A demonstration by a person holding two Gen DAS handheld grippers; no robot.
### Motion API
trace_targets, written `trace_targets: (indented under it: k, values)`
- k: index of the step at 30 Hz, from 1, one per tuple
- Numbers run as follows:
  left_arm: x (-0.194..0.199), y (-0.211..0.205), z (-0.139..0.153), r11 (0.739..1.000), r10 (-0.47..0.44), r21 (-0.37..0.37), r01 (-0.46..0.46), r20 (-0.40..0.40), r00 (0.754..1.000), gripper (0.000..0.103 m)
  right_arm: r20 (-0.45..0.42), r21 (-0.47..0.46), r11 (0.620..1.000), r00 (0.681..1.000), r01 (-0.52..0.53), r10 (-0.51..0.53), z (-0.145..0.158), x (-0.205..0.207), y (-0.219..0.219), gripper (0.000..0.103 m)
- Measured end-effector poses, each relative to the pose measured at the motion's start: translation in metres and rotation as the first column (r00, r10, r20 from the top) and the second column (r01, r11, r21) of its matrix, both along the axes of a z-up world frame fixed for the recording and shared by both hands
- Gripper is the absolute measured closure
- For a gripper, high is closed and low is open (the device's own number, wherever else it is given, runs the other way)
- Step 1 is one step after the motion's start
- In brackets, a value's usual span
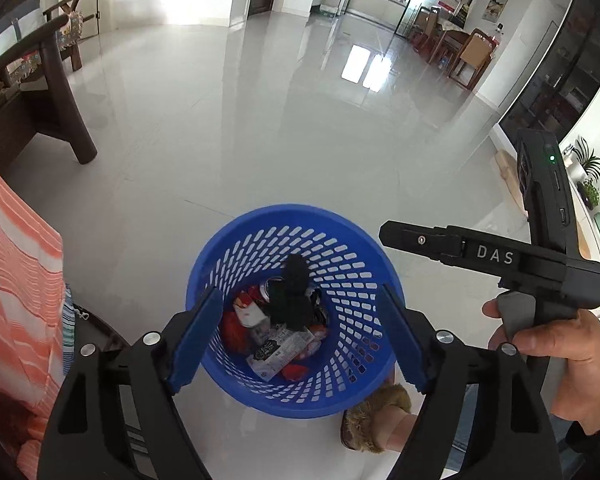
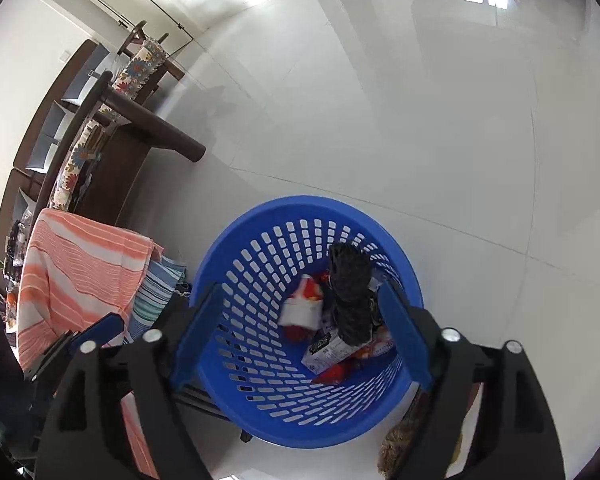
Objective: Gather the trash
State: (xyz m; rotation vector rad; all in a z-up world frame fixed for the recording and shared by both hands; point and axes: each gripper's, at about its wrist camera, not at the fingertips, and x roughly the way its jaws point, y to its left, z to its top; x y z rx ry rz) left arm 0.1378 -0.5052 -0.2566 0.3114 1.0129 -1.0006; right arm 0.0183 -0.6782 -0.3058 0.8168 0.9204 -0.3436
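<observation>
Both tongs hang over the blue bin [image 1: 296, 312], which stands on the pale floor [image 1: 260, 128], and both stand released: the left tongs [image 1: 296, 320] have nothing between their blue pads, and the right tongs [image 2: 300, 320] are likewise spread with no pad pressing on anything. A black bundle [image 2: 350, 292] stands on end among the trash in the bin, leaning toward the far wall, above a white carton [image 2: 326, 352], a red-and-white wrapper [image 2: 304, 304] and a can [image 1: 270, 284]; it is blurred in the left view, so whether it has settled I cannot tell. The step looks like a drop into the bin, and doing it well means keeping both tongs wide and lifting them straight up, so no pad catches the rim or tips the light, perforated bin. The bundle stands tall and may topple; let it settle inside before moving off. The right hand [image 1: 556, 364] holds its tool just beside the left one, so the two should part sideways as they rise, not cross. A striped orange cloth [image 2: 80, 272] hangs close on the left, and a furry slipper [image 1: 376, 420] sits by the bin's near side; steer clear of both. Then look round the floor and the chairs for whatever trash remains.
</observation>
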Motion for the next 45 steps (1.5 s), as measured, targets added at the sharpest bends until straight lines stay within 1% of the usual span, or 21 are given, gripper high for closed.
trace_targets:
  k: [1,3,4,6,9,11,12,14,15,17,18,19,20,21,22,24,25,28,31,35,45]
  values:
    - [-0.004,0.011,0.009,1.0,0.003,-0.019,-0.003,0.026,1.0,0.02,0.004,-0.019,1.0,1.0,0.001,-0.001,0.008,-0.003,0.003,0.018]
    - [-0.02,0.031,0.037,0.999,0.019,-0.047,-0.014,0.11,0.994,0.011,-0.01,-0.08,0.997,1.0,-0.006,0.006,0.027,-0.006,0.011,0.011]
    - [-0.032,0.042,0.053,0.998,0.026,-0.067,-0.015,0.16,0.987,0.01,-0.009,-0.108,0.994,1.0,-0.012,0.011,0.039,-0.009,0.017,0.011]
    - [-0.057,0.066,0.083,0.993,0.03,-0.114,-0.002,0.244,0.969,0.005,0.009,-0.149,0.989,1.0,-0.022,0.024,0.063,-0.02,0.03,0.004]
    - [-0.094,0.101,0.116,0.99,0.041,-0.143,0.008,0.334,0.942,0.005,0.044,-0.222,0.975,0.998,-0.023,0.033,0.104,-0.052,0.057,0.005]
    - [-0.115,0.124,0.125,0.989,0.064,-0.145,-0.013,0.354,0.933,0.005,0.059,-0.281,0.96,0.998,-0.009,0.026,0.126,-0.08,0.082,0.005]
    - [-0.122,0.131,0.126,0.99,0.083,-0.133,-0.038,0.356,0.931,0.005,0.074,-0.313,0.95,0.997,-0.002,0.027,0.134,-0.095,0.096,0.005]
    - [-0.132,0.143,0.127,0.991,0.112,-0.114,-0.077,0.336,0.935,0.005,0.125,-0.377,0.926,0.992,0.023,0.026,0.147,-0.125,0.124,0.005]
    - [-0.133,0.147,0.127,0.989,0.133,-0.103,-0.105,0.33,0.934,0.005,0.19,-0.407,0.911,0.982,0.067,0.013,0.156,-0.143,0.137,0.005]
    - [-0.134,0.156,0.127,0.985,0.163,-0.107,-0.134,0.332,0.929,0.005,0.32,-0.436,0.882,0.947,0.181,-0.036,0.171,-0.171,0.157,0.005]
    - [-0.135,0.158,0.127,0.984,0.167,-0.111,-0.137,0.326,0.931,0.005,0.344,-0.432,0.876,0.937,0.212,-0.057,0.174,-0.18,0.161,0.005]
    - [-0.135,0.162,0.13,0.984,0.172,-0.105,-0.145,0.319,0.932,0.005,0.335,-0.402,0.89,0.939,0.213,-0.073,0.175,-0.182,0.159,0.005]
    - [-0.136,0.165,0.132,0.984,0.173,-0.096,-0.15,0.311,0.934,0.005,0.313,-0.368,0.908,0.946,0.199,-0.081,0.174,-0.18,0.155,0.005]
    - [-0.137,0.167,0.134,0.985,0.17,-0.085,-0.15,0.308,0.936,0.005,0.279,-0.356,0.918,0.958,0.171,-0.07,0.172,-0.177,0.152,0.005]
    - [-0.141,0.168,0.134,0.986,0.168,-0.071,-0.153,0.317,0.934,0.005,0.243,-0.372,0.917,0.968,0.147,-0.056,0.172,-0.173,0.153,0.005]
    - [-0.145,0.172,0.137,0.985,0.172,-0.053,-0.164,0.341,0.924,0.005,0.185,-0.429,0.897,0.982,0.112,-0.034,0.175,-0.169,0.163,0.005]
    - [-0.144,0.172,0.138,0.986,0.168,-0.048,-0.161,0.336,0.927,0.005,0.149,-0.443,0.892,0.989,0.085,-0.02,0.176,-0.166,0.168,0.005]
    - [-0.14,0.174,0.139,0.985,0.17,-0.037,-0.167,0.302,0.938,0.005,0.065,-0.43,0.903,0.998,0.024,0.005,0.175,-0.164,0.181,0.005]
    - [-0.139,0.173,0.137,0.986,0.163,-0.016,-0.165,0.291,0.943,0.005,-0.003,-0.419,0.908,1.0,0.001,-0.002,0.172,-0.167,0.192,0.005]
    - [-0.141,0.172,0.139,0.986,0.16,-0.008,-0.165,0.293,0.943,0.005,-0.037,-0.414,0.91,0.999,-0.031,0.017,0.17,-0.167,0.204,0.005]
    - [-0.135,0.173,0.137,0.982,0.179,0.005,-0.186,0.258,0.95,0.005,-0.044,-0.418,0.908,0.999,-0.044,0.028,0.171,-0.166,0.219,0.005]
